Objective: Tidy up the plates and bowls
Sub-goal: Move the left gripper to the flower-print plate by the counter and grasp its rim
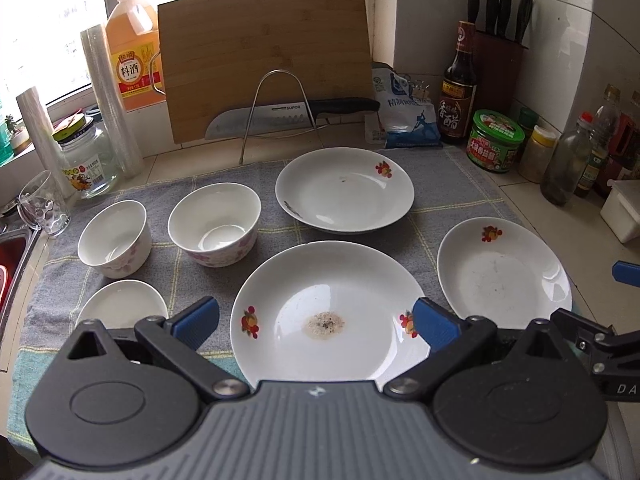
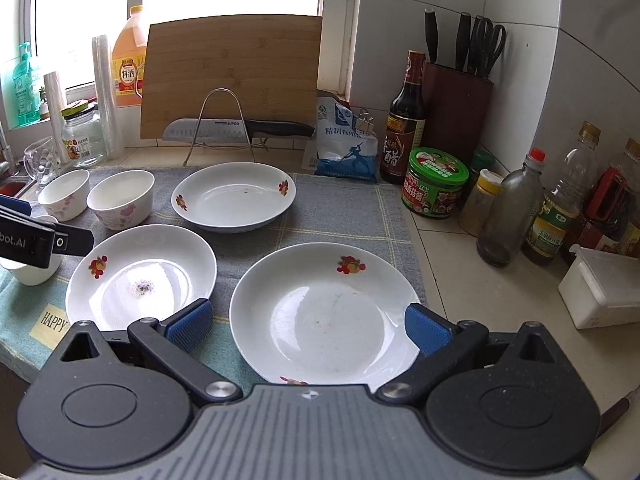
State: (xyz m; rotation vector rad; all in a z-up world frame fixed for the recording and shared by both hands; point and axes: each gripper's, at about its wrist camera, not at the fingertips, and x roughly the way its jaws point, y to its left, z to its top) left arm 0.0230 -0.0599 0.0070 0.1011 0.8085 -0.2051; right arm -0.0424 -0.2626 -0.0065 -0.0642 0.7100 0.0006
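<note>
Three white plates with red flower marks lie on a grey checked cloth [image 1: 224, 176]. The near plate [image 1: 324, 316] has a food stain and sits between the fingers of my open left gripper [image 1: 316, 322]. The right plate [image 1: 504, 272] sits between the fingers of my open right gripper [image 2: 310, 326] in the right wrist view [image 2: 324, 316]. The far plate [image 1: 344, 190] lies behind. Two white bowls [image 1: 214, 224] [image 1: 114, 238] stand at the left, and a third small bowl [image 1: 122, 304] is nearer. Both grippers are empty.
A cutting board [image 1: 264, 56] and a knife [image 1: 280, 116] on a wire rack stand at the back. Bottles and jars [image 1: 496, 140] line the right wall, with a white box [image 2: 600, 288]. A glass [image 1: 42, 204] and a jar [image 1: 86, 160] stand left, next to a sink edge [image 1: 16, 248].
</note>
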